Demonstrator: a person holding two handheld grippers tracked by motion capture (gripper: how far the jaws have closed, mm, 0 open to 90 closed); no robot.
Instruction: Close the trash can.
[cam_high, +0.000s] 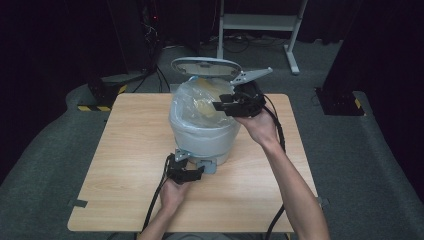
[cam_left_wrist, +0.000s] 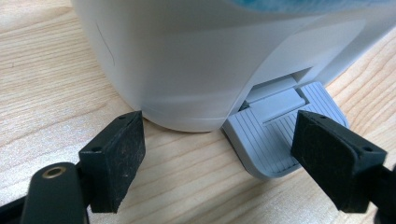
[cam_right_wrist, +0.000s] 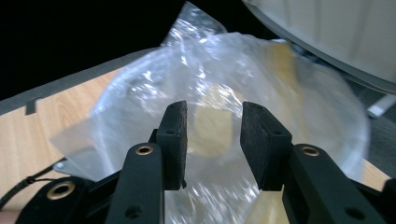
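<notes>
A white pedal bin (cam_high: 202, 135) stands at the centre of the high view on a wooden counter (cam_high: 125, 150), its lid (cam_high: 206, 66) raised at the upper middle of the frame and a clear plastic liner (cam_high: 197, 102) billowing from its mouth. Something pale yellow shows through the liner; what it is cannot be told.

At the right of the bin's rim, the right gripper (cam_high: 224, 106) reaches in over the liner from the person's right hand (cam_high: 257, 125). In the right gripper view its jaws stand partly open, the liner (cam_right_wrist: 224, 121) lying beyond and between them, and the pads do not press on the film.

Low in the centre of the high view, the left gripper (cam_high: 197, 172) sits at the foot of the bin, held by the left hand (cam_high: 172, 192). In the left gripper view its jaws stand wide apart with nothing clamped: one pad is just beside the bin's base (cam_left_wrist: 187, 70) at the lower left of the frame, the other over the grey ribbed pedal (cam_left_wrist: 268, 140) at the lower right. Whether that pad touches the pedal cannot be told.
</notes>
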